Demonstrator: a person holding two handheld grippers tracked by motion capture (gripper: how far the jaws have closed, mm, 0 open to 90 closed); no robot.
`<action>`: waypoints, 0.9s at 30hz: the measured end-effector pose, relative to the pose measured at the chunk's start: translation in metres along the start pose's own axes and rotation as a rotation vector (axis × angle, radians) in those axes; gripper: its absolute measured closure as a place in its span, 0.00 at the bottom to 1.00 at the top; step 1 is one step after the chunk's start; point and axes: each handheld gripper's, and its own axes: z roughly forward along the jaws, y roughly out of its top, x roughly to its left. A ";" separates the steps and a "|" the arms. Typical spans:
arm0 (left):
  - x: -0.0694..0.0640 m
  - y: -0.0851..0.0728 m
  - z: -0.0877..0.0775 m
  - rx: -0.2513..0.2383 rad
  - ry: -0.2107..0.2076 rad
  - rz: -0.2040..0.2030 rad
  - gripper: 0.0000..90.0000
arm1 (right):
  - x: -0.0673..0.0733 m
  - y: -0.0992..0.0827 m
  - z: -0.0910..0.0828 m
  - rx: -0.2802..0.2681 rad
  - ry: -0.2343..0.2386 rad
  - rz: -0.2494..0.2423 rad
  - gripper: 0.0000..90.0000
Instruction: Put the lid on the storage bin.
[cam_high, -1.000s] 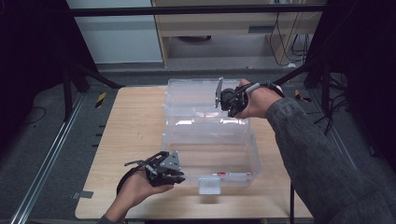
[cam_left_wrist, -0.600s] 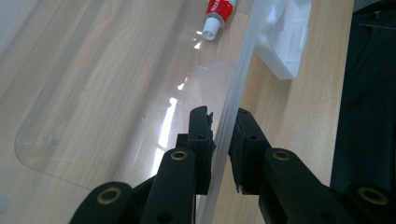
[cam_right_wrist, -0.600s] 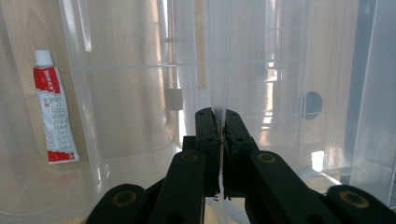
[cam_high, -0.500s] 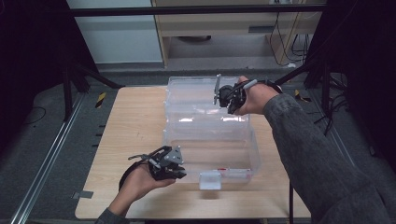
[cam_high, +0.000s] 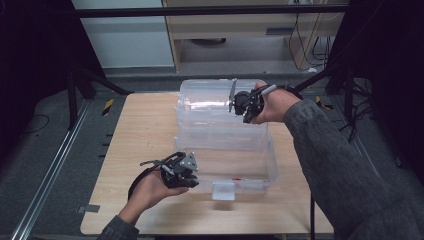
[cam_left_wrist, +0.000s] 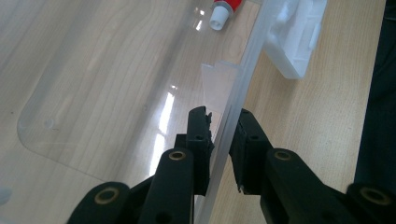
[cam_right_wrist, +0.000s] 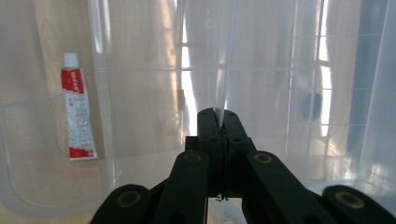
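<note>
From the high view, a clear plastic bin sits mid-frame on the counter with its clear lid tipped up at the far side; the right tool pinches the lid's edge, which could slip free and drop. In the left gripper view, the left tool straddles the bin's rim, jaws close but perhaps not clamped, so the bin may skid. In the right gripper view, jaws are clamped shut on thin plastic; a red-and-white tube lies inside, left.

A lab or workshop: a wooden table on grey floor, metal rails at left, cables upper right.
</note>
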 end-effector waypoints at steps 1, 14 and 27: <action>0.000 0.000 0.000 0.001 0.004 0.000 0.86 | 0.003 0.000 -0.002 0.000 -0.002 -0.001 0.99; -0.002 0.002 0.003 0.014 0.034 0.007 0.85 | 0.043 0.000 -0.014 -0.007 -0.059 -0.053 0.98; 0.003 0.007 0.007 0.007 0.053 -0.026 0.86 | 0.032 0.000 -0.010 -0.015 -0.081 -0.040 0.98</action>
